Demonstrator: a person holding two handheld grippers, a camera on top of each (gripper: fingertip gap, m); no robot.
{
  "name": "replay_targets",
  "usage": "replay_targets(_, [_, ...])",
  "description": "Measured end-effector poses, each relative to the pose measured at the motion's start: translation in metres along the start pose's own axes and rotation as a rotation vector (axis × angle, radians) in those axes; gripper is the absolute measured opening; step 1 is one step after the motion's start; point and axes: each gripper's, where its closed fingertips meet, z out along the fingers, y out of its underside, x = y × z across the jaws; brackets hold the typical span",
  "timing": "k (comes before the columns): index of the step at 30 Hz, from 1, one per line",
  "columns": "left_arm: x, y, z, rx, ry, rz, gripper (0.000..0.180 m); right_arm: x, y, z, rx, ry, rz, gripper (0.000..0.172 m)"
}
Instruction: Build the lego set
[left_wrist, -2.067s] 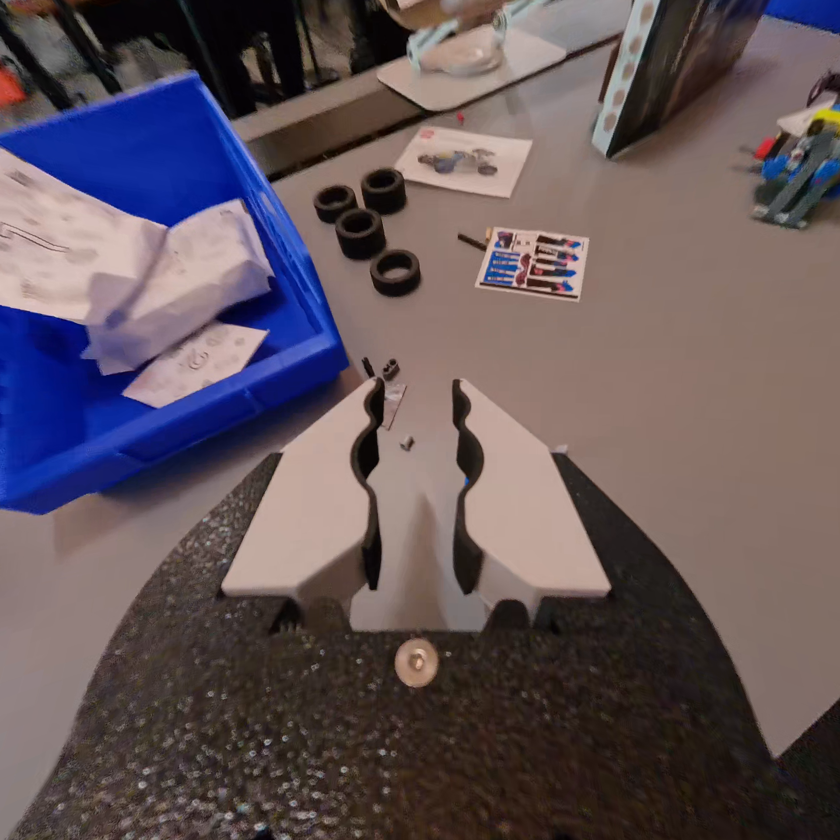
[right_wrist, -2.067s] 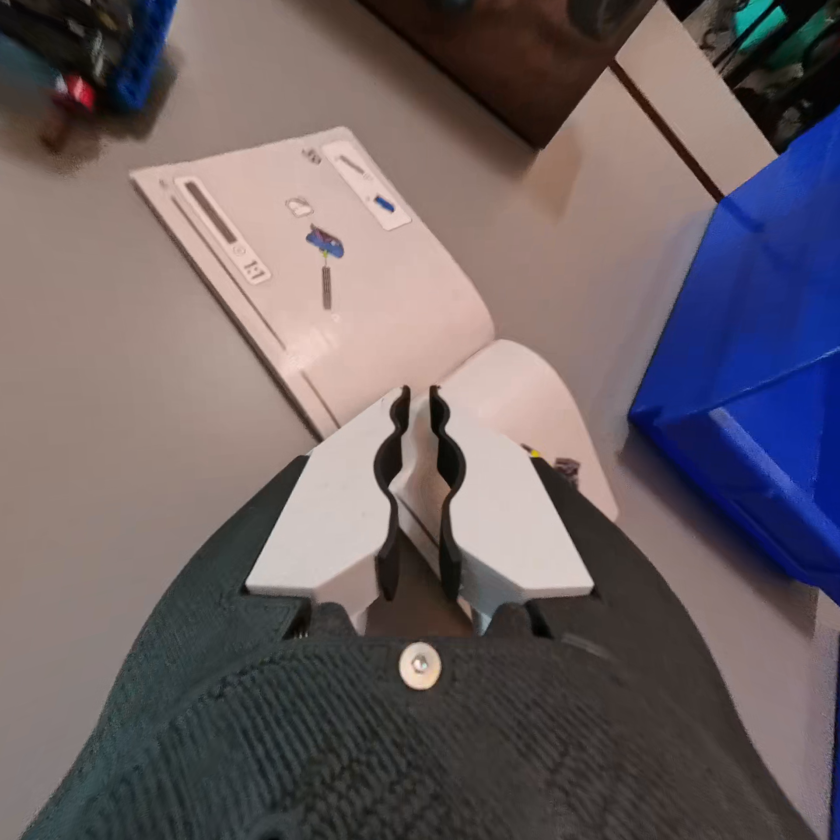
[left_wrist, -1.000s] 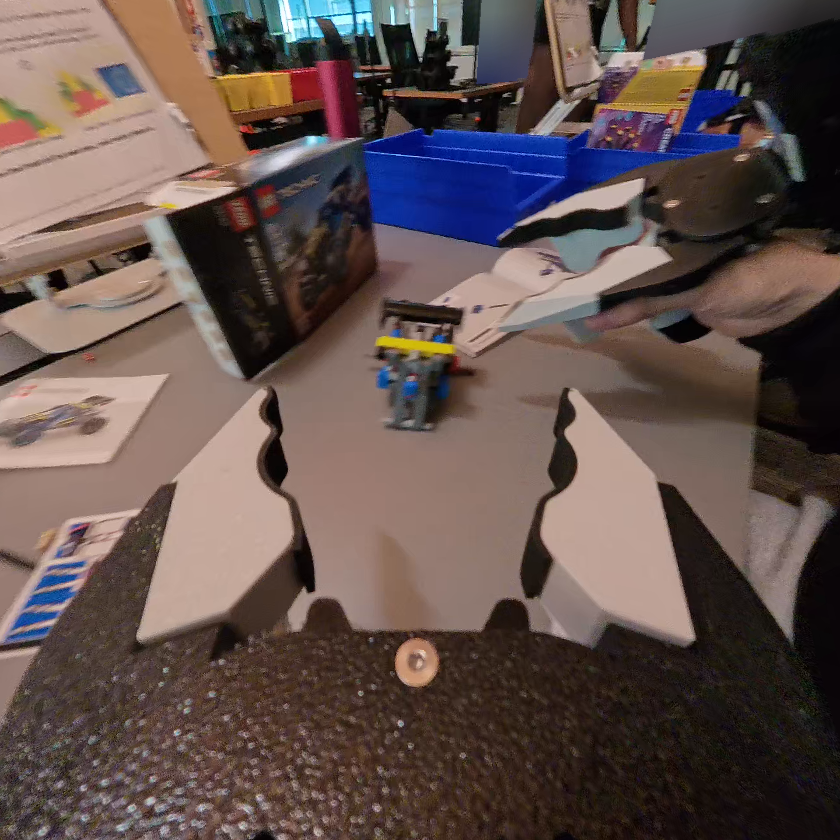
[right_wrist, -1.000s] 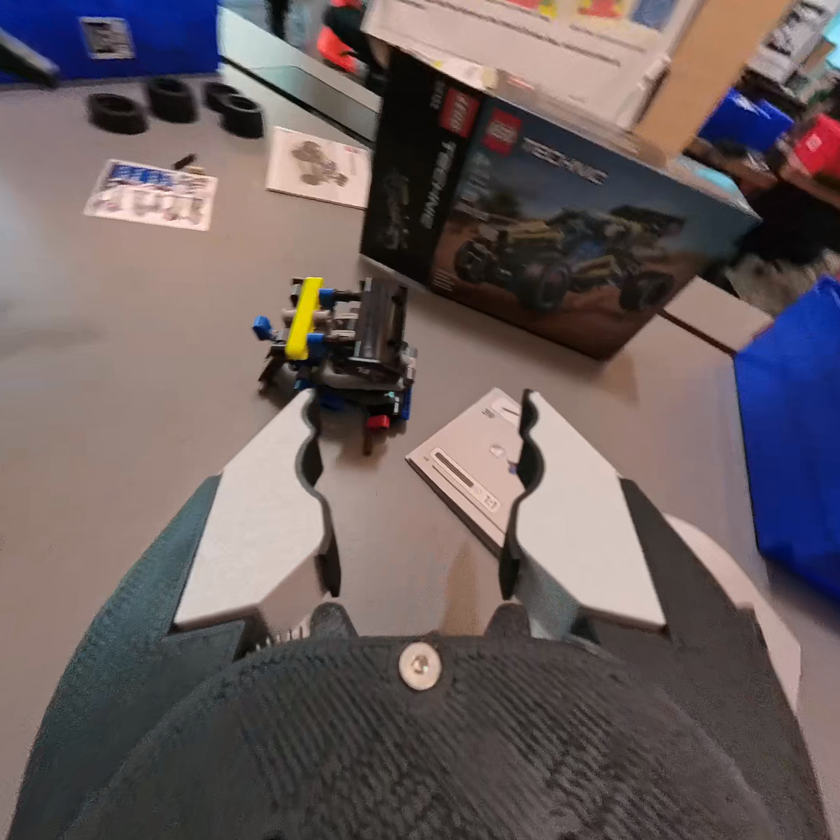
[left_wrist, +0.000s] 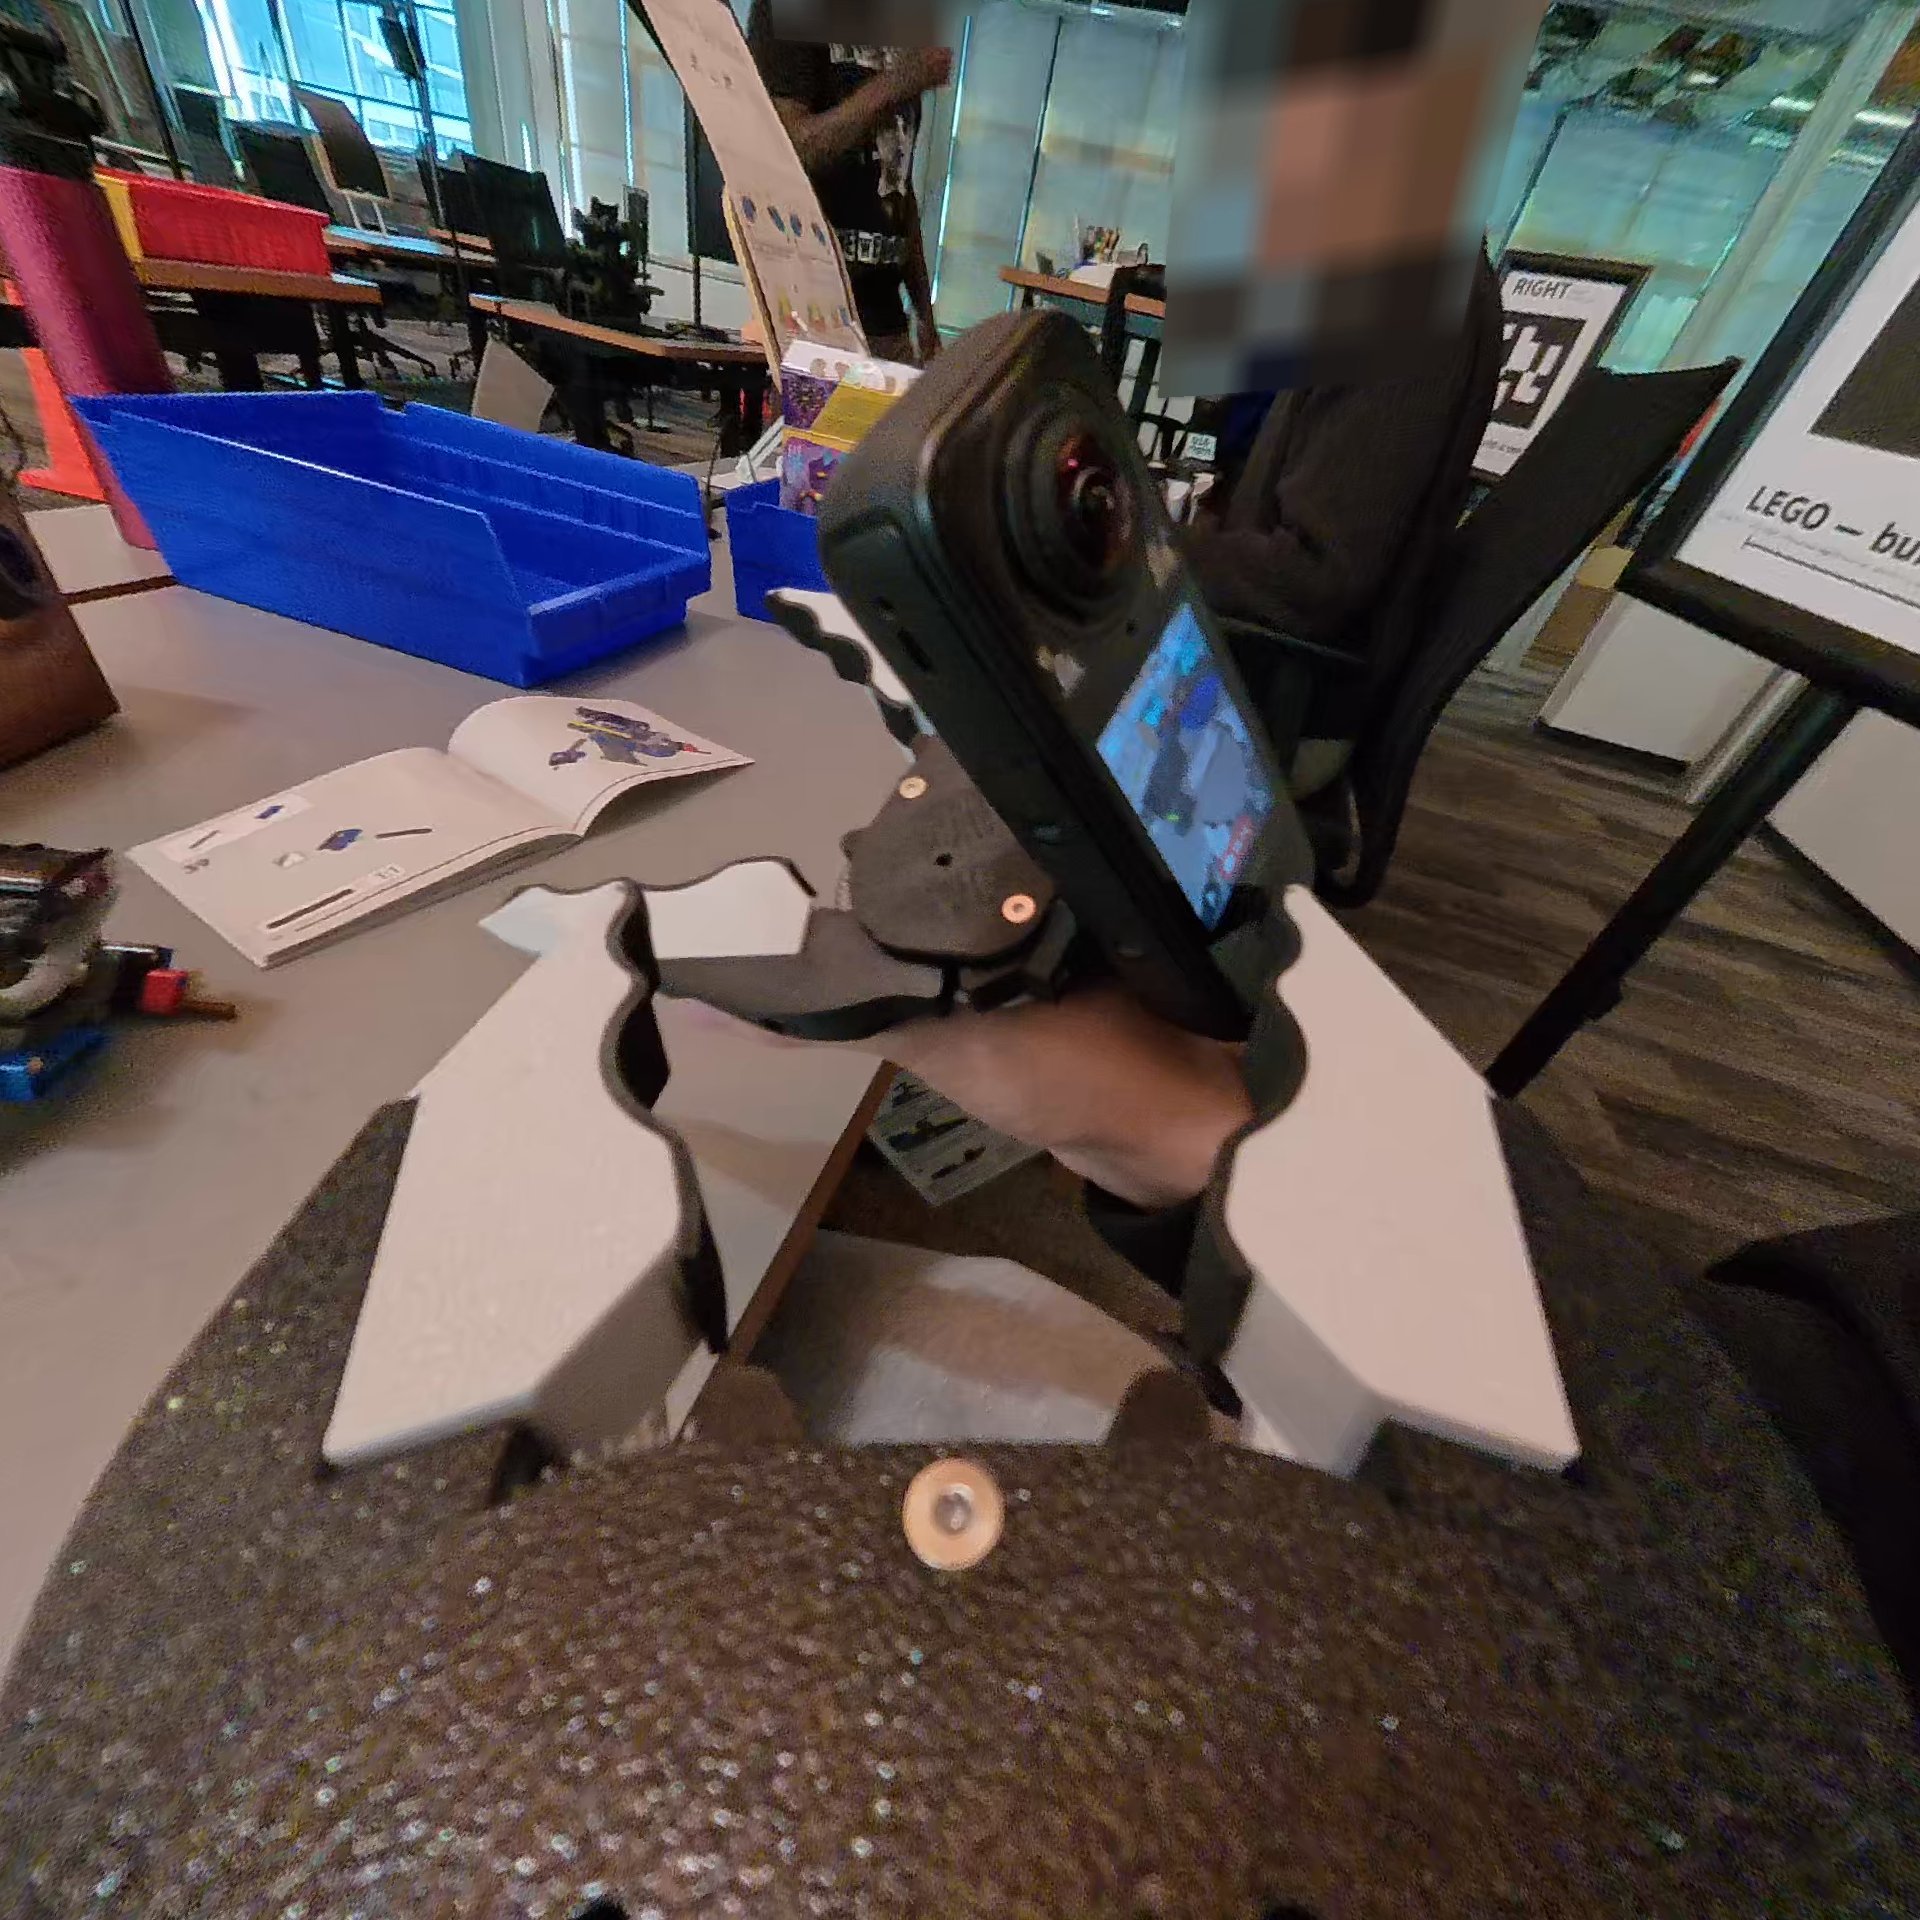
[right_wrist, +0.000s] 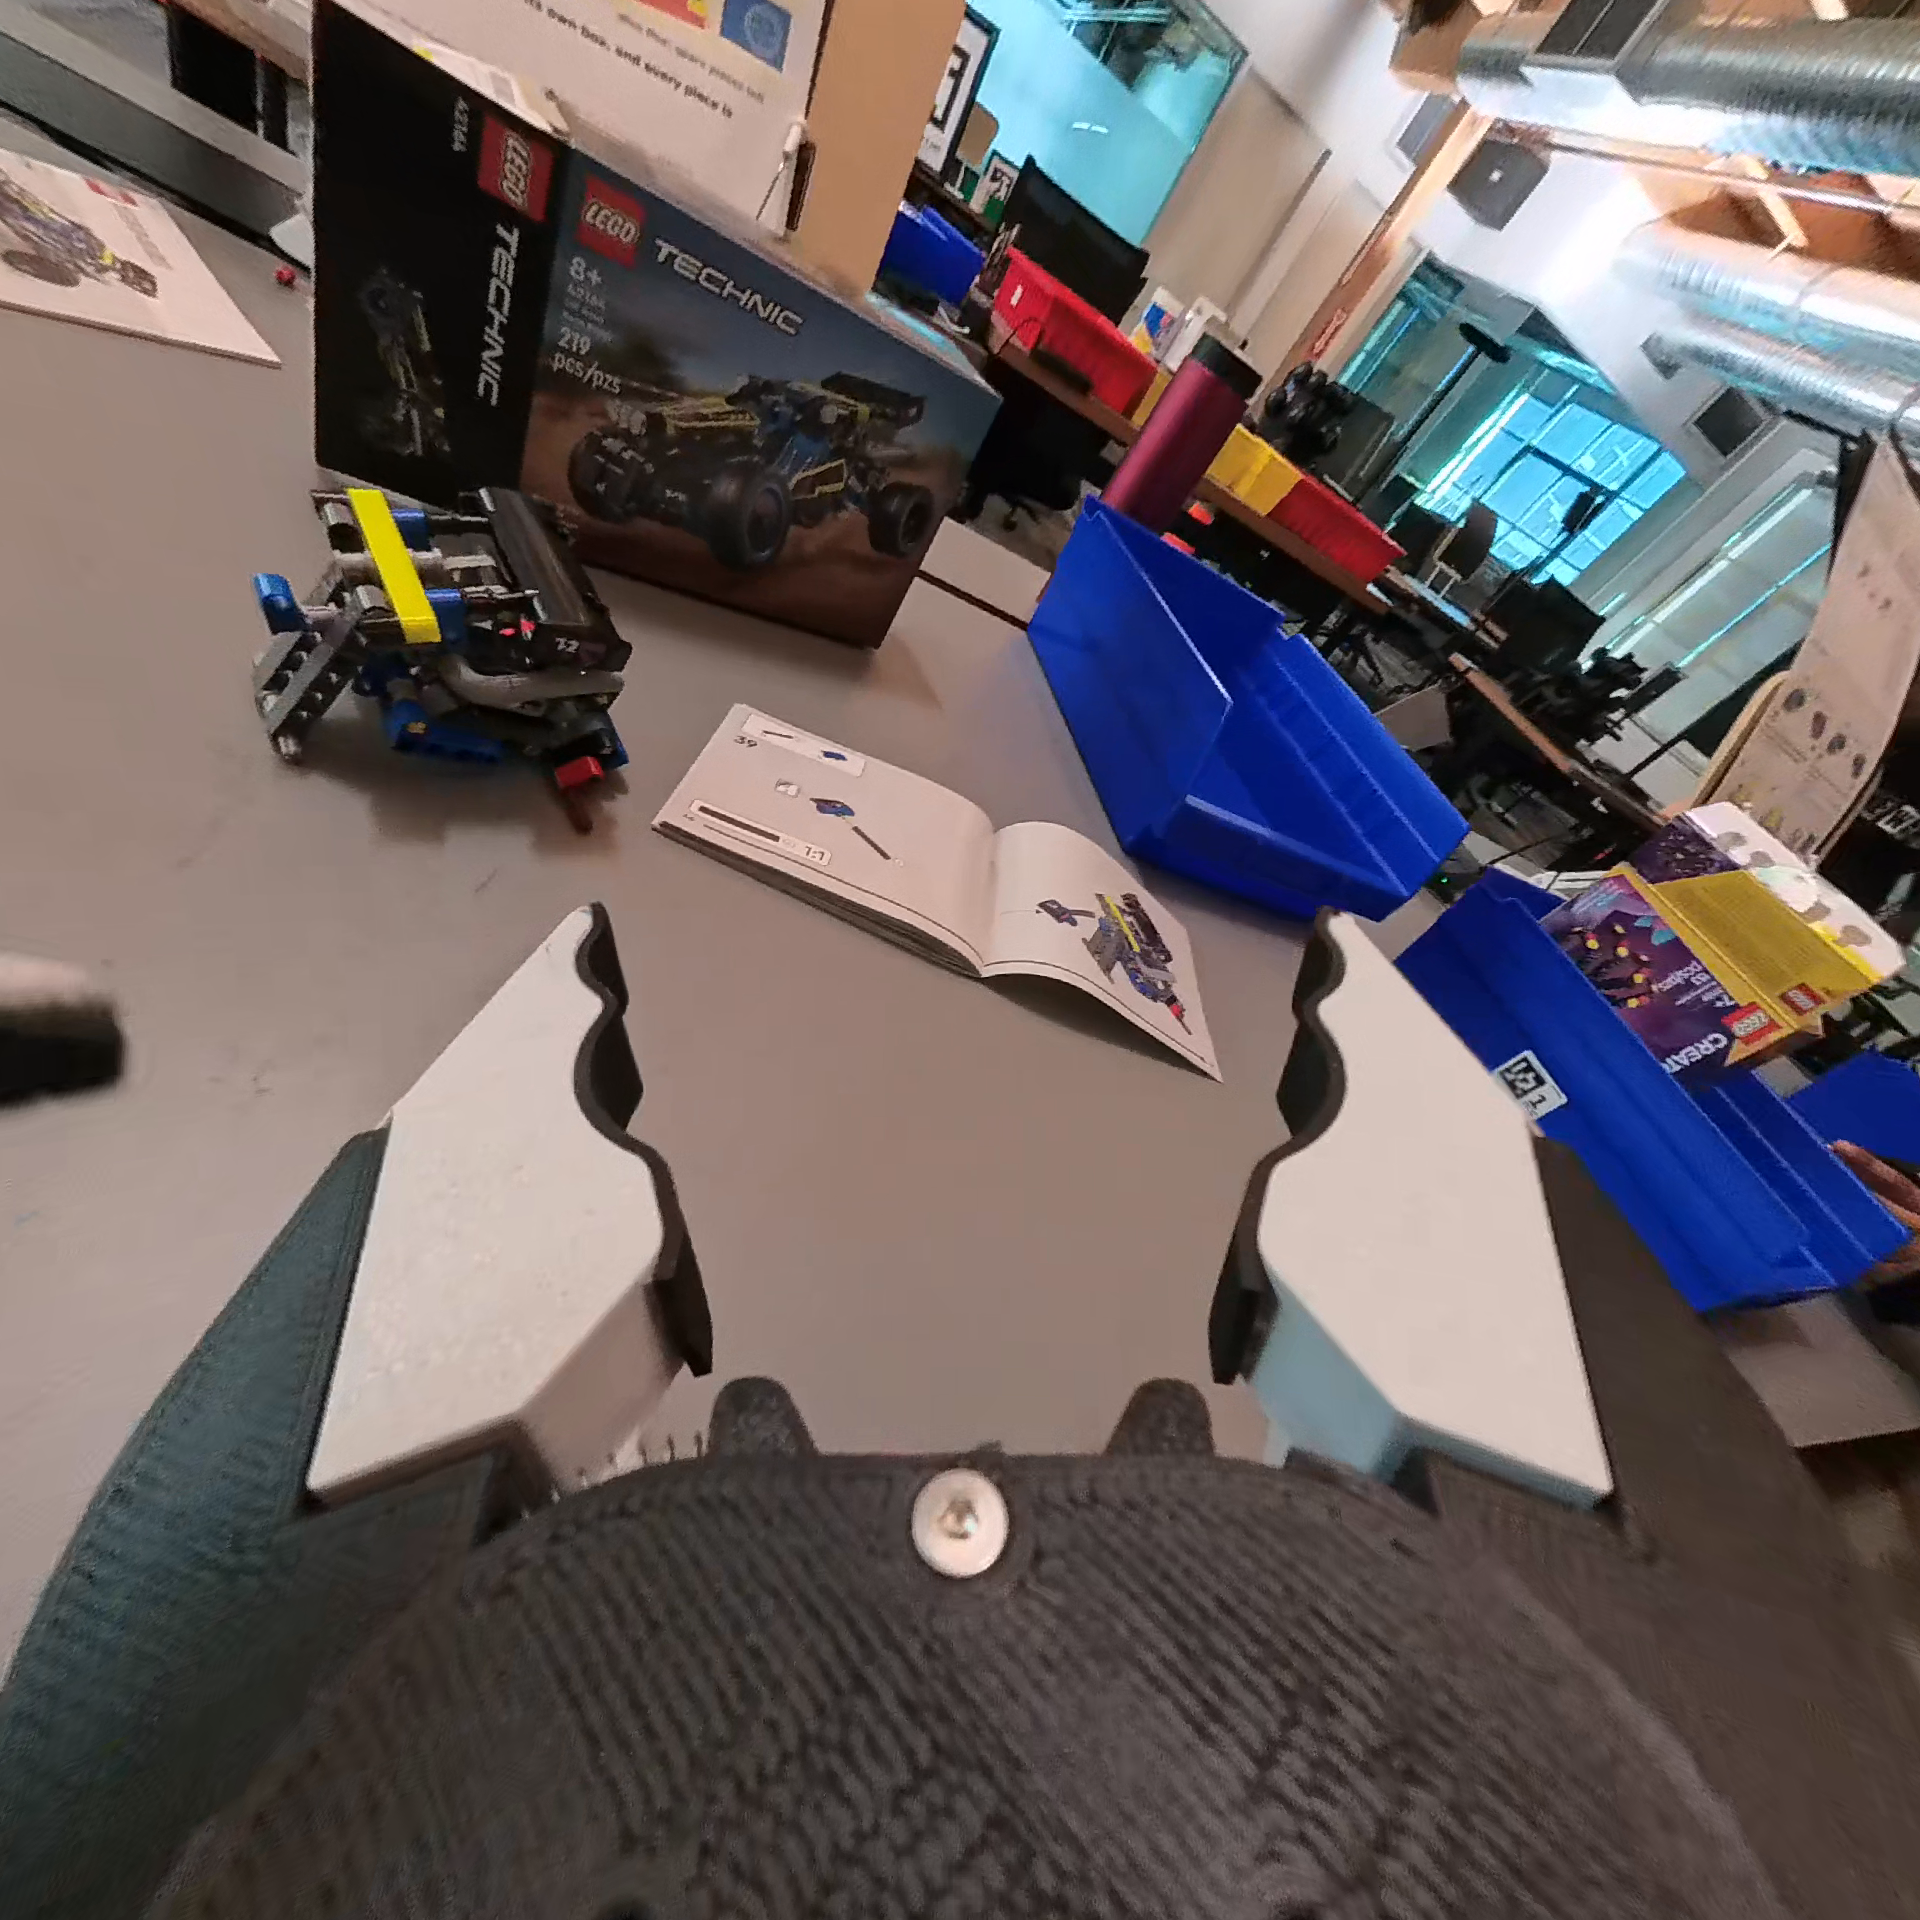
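Ahead of right gripper (right_wrist: 956, 1039): open booklet (right_wrist: 935, 883).

Left hand-held gripper (left_wrist: 956, 935): fingers spread wide, nothing between the pads, raised and aimed at the other unit. Right hand-held gripper (right_wrist: 956, 935): fingers likewise wide apart, grasp bare, held level above the tabletop (right_wrist: 883, 1195). In the left wrist view it stood close ahead, tilted, a bare hand (left_wrist: 1091, 1091) gripping its handle from below.

Pale grey wedge fingers (right_wrist: 499, 1195) with wavy black pads, speckled black bodies, silver screw (right_wrist: 958, 1525)
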Motion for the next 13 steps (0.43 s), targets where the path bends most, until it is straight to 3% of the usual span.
replay_targets(2, [-0.005,0.002,-0.002,-0.033,-0.035,0.015,0.125,0.004,0.0,-0.003,0.01,0.024,-0.031,0.127])
replay_targets(7, [-0.008,0.008,-0.007,-0.079,-0.094,0.064,0.137,0.013,0.0,-0.009,0.032,0.087,-0.108,0.128])
replay_targets(10, [-0.024,0.012,-0.012,-0.123,-0.177,0.065,0.159,0.02,0.003,-0.006,0.005,0.159,-0.217,0.134])
replay_targets(13, [-0.025,0.007,-0.018,-0.094,-0.195,0.107,0.158,0.018,0.001,-0.006,0.011,0.17,-0.224,0.128])
